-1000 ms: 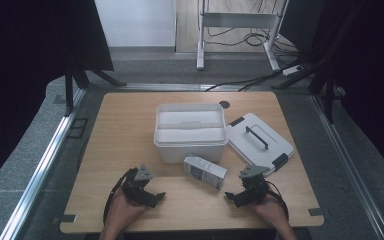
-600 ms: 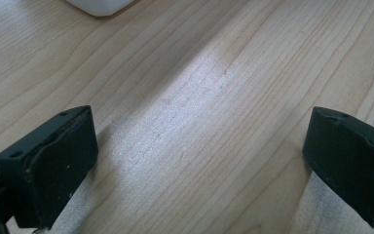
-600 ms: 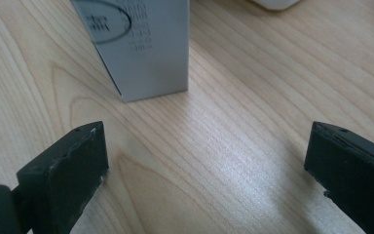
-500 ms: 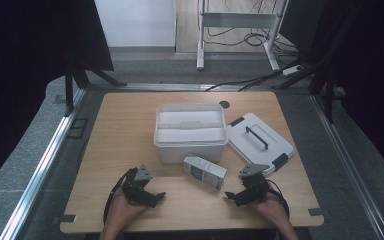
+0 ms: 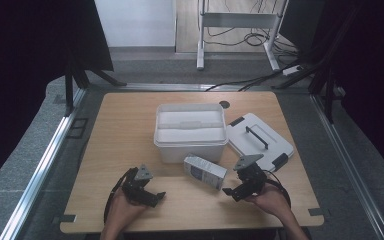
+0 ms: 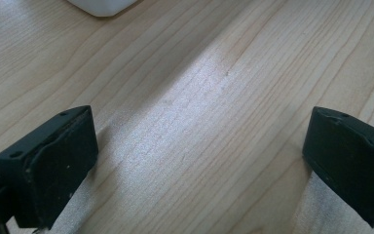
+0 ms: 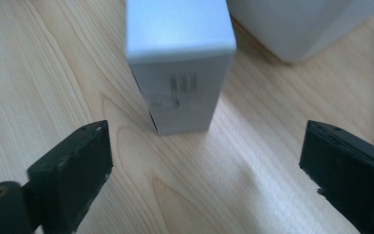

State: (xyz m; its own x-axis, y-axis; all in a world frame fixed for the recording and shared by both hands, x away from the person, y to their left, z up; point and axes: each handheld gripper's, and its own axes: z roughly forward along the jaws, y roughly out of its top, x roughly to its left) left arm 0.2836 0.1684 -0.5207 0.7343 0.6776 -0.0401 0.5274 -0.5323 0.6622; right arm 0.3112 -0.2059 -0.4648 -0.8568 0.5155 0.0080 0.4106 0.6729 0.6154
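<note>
Facing carton (image 7: 180,63) end — hand-held gripper (image 7: 204,170) agape

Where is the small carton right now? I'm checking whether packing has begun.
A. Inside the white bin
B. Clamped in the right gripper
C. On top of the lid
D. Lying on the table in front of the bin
D. The small carton lies on the table just in front of the white bin, and the right gripper faces it with jaws wide, not touching it; the lid lies bare beside the bin.

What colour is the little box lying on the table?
The little box is pale grey-white with dark print, clearest in the right gripper view.
</note>
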